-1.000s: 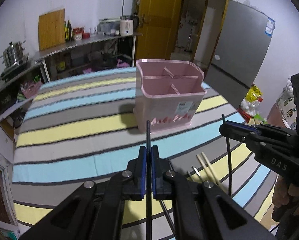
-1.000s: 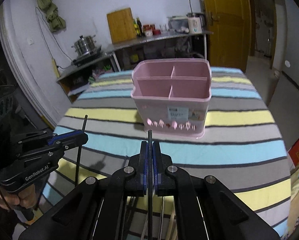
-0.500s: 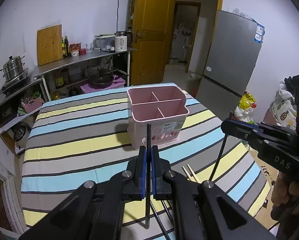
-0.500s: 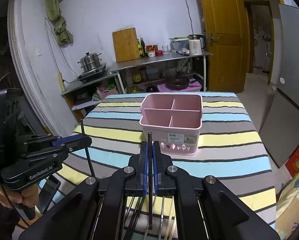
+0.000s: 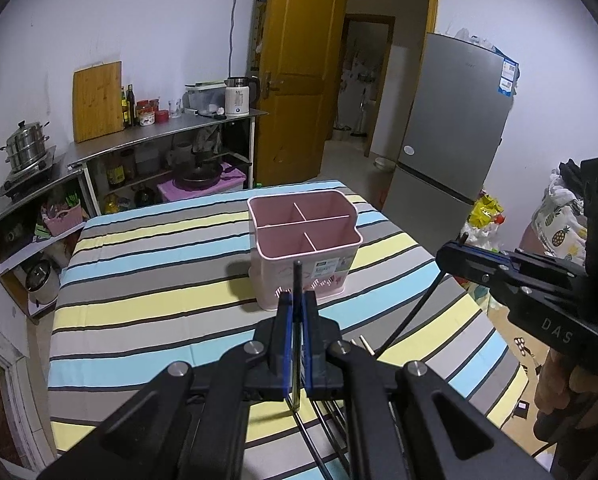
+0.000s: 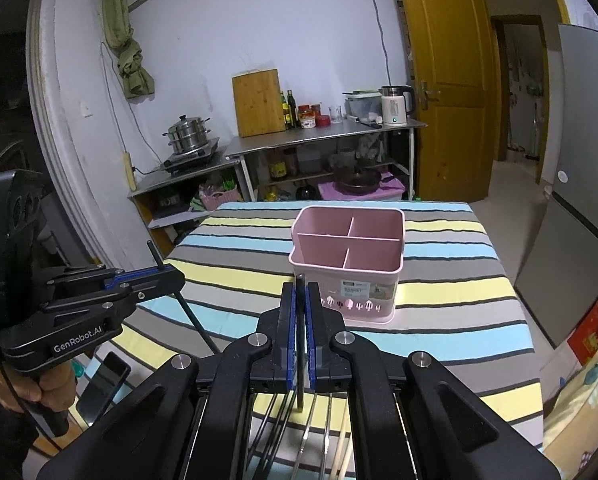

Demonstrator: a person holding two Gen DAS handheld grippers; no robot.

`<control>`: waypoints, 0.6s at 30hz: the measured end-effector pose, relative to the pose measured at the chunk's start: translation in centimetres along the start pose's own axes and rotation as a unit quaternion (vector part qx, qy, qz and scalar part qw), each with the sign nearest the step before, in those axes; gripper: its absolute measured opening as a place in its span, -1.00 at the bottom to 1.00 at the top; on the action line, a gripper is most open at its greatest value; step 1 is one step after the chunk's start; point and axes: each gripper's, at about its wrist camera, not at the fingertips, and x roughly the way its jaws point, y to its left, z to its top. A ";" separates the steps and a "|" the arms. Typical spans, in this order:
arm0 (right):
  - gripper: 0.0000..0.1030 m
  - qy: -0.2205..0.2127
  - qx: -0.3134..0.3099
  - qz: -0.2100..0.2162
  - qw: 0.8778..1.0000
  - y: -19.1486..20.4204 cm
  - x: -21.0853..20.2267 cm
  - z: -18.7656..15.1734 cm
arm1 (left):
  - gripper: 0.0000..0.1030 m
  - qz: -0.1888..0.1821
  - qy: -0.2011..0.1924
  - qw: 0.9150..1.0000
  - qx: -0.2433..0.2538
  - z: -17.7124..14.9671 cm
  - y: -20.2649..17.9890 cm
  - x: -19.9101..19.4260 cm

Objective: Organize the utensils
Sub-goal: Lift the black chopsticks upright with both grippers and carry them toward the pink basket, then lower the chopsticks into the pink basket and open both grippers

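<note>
Both tools were clamped tight, the left tool [image 5: 295,320] on a dark chopstick [image 5: 297,280] and the right tool [image 6: 300,320] on another black chopstick [image 6: 300,292], each stick hanging clear above the striped table [image 5: 159,280]. The pink caddy [image 6: 347,264] stood empty mid-table, ahead of both. I'd say each stick wanted holding upright and centred over one compartment before any release, one hand at a time.

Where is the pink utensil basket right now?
The pink utensil basket stands upright on the striped table, straight ahead in both wrist views, empty, beyond the dark chopsticks each hand-held gripper holds.
</note>
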 end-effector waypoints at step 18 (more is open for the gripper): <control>-0.92 -0.029 0.005 -0.003 1.000 -1.1 0.1 3.4 | -0.90 -0.020 -0.018 1.000 -0.003 4.8 -0.5 0.3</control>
